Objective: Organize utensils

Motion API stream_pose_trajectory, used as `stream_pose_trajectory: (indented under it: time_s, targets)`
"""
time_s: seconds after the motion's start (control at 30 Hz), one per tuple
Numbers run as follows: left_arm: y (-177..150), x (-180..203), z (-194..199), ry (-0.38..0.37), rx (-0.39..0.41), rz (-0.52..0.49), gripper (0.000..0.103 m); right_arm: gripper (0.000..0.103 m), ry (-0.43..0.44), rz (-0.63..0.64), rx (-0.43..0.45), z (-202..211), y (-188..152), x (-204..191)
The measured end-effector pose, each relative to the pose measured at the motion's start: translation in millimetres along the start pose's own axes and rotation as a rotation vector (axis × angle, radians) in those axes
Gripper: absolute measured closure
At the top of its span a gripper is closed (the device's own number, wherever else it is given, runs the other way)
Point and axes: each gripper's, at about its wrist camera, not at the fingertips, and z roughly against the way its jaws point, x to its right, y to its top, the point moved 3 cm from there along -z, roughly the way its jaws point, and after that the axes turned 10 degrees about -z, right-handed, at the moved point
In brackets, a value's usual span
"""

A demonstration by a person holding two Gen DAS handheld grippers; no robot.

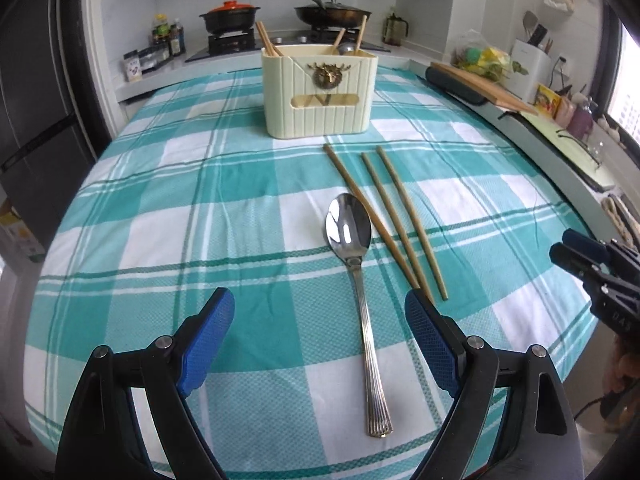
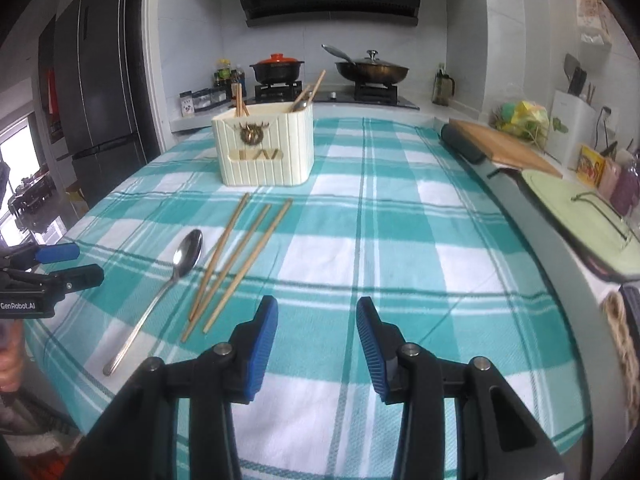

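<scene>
spoon (image 1: 349, 227) flat on bench cloth beside three chopsticks (image 1: 404, 222) | hard, slick, thin (judged): take handle mid-length | left gripper (image 1: 320, 316) spread, empty | right gripper (image 2: 317, 320) part-spread, empty

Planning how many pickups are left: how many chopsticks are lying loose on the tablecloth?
3. All lie side by side right of the spoon, before the holder: left chopstick, middle chopstick, right chopstick. More stand inside the holder.

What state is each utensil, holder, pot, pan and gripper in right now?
Spoon: flat on the cloth, bowl up, untouched.
Three chopsticks: loose on the cloth beside the spoon.
Holder: upright, already holding some utensils.
Pot: lid on.
Pan: lid on.
Left gripper: open wide, empty.
Right gripper: open, empty.
</scene>
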Motion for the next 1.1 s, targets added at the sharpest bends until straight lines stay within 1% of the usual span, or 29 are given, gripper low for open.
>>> stream_pose_trajectory:
  time_s: [0.07, 0.13, 0.27, 0.33, 0.47, 0.57, 0.67, 0.83, 0.93, 1.03, 1.1]
  targets:
    - [0, 5, -11, -0.006, -0.016, 0.003, 0.015, 0.062, -0.003, 0.01, -0.02, -3, -9, -1]
    - [-2, 9, -19, -0.002, -0.03, 0.006, 0.015, 0.061, -0.012, 0.023, -0.019, -2, -11, -1]
    - [-9, 16, -34, 0.039, -0.059, -0.009, 0.015, 0.062, -0.005, 0.027, 0.0, 0, -8, -2]
    - [-12, 17, -40, 0.042, -0.072, -0.016, 0.015, 0.061, -0.002, 0.035, 0.004, 1, -8, -5]
    - [-8, 15, -52, 0.074, -0.079, -0.023, 0.015, 0.061, 0.028, 0.037, -0.024, -6, -10, -10]
    - [0, 12, -65, 0.098, -0.087, -0.029, 0.015, 0.062, 0.065, 0.02, -0.078, -22, -9, -15]
    - [8, 8, -77, 0.104, -0.099, -0.027, 0.015, 0.062, 0.082, 0.011, -0.117, -42, -3, -20]
    - [14, -1, -85, 0.124, -0.104, -0.004, 0.014, 0.062, 0.134, -0.05, -0.181, -77, 11, -31]
    - [10, -6, -85, 0.111, -0.11, 0.025, 0.014, 0.067, 0.152, -0.068, -0.216, -96, 18, -41]
    - [6, -7, -81, 0.115, -0.115, 0.021, 0.014, 0.074, 0.156, -0.073, -0.253, -113, 21, -50]
    - [4, -5, -78, 0.112, -0.12, 0.018, 0.015, 0.076, 0.163, -0.081, -0.27, -122, 21, -55]
